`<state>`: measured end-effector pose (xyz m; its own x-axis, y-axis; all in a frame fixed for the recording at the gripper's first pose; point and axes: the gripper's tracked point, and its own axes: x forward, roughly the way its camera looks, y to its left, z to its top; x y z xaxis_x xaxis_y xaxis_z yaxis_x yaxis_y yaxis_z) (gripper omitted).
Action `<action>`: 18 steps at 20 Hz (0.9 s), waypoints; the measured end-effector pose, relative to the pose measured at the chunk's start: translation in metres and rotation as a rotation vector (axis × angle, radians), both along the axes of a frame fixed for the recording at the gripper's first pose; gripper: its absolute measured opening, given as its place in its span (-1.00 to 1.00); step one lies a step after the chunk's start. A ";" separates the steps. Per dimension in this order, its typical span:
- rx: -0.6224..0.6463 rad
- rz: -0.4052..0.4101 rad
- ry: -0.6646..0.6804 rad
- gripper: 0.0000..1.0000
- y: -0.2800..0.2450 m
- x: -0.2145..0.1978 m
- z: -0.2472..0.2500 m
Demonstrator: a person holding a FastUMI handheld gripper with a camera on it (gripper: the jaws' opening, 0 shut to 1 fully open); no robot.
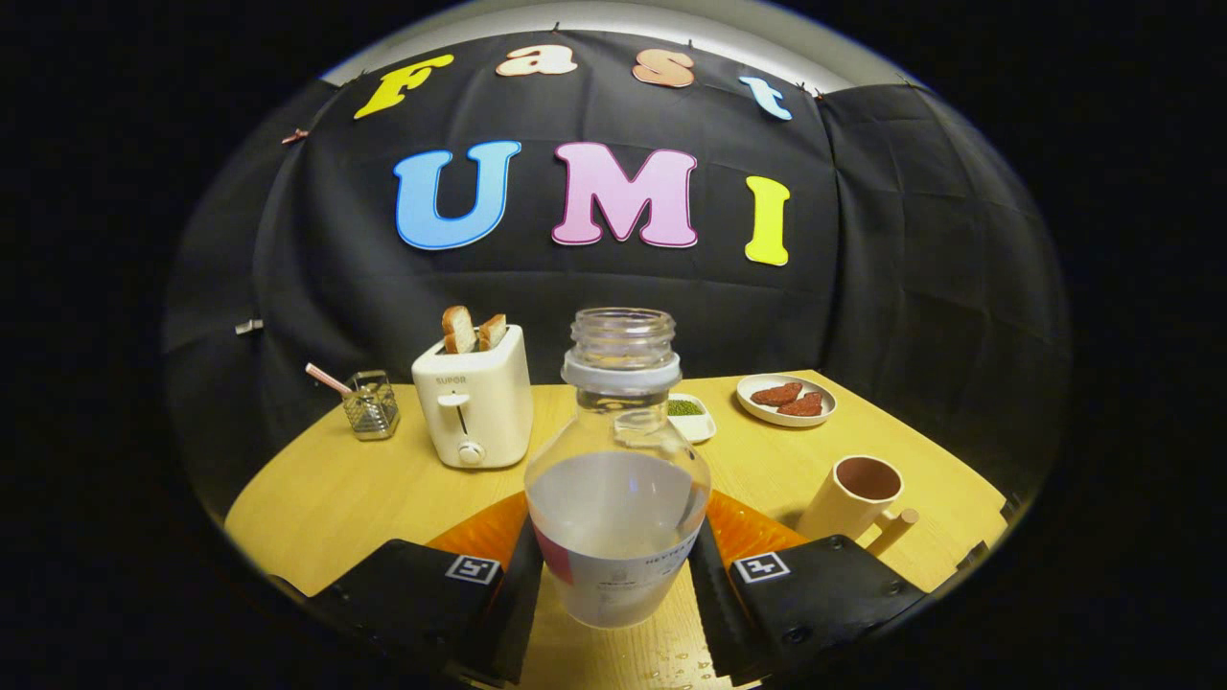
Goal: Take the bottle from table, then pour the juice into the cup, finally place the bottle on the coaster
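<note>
**Bottle in grip, pour pending**

Gripper (pixel 613 575) fingers press both sides of one uncapped bottle (pixel 618 479), upright over the orange coaster (pixel 743 527), about half full of pale juice. First step appears done. Next: carry it right and tilt over the one cup (pixel 858 498). Also counted: one toaster (pixel 474 407) holding two bread slices (pixel 473 331), one plate (pixel 786 400), one small dish (pixel 692 417), one wire holder (pixel 372 404).

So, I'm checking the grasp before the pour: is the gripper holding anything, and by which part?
Yes: the gripper is shut on the bottle, one finger pressed on each side of its lower body at the label, well below the open neck.
</note>
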<state>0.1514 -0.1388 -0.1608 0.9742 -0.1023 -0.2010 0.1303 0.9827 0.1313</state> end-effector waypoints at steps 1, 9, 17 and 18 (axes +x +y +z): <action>0.026 0.012 -0.004 0.46 -0.002 -0.001 0.006; 0.030 0.023 0.017 0.47 -0.060 -0.006 0.026; 0.242 0.081 0.034 0.46 -0.097 -0.010 0.008; 0.266 0.071 0.031 0.46 -0.102 -0.010 0.008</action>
<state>0.1410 -0.2403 -0.1524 0.9702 0.0259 -0.2411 0.0706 0.9211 0.3829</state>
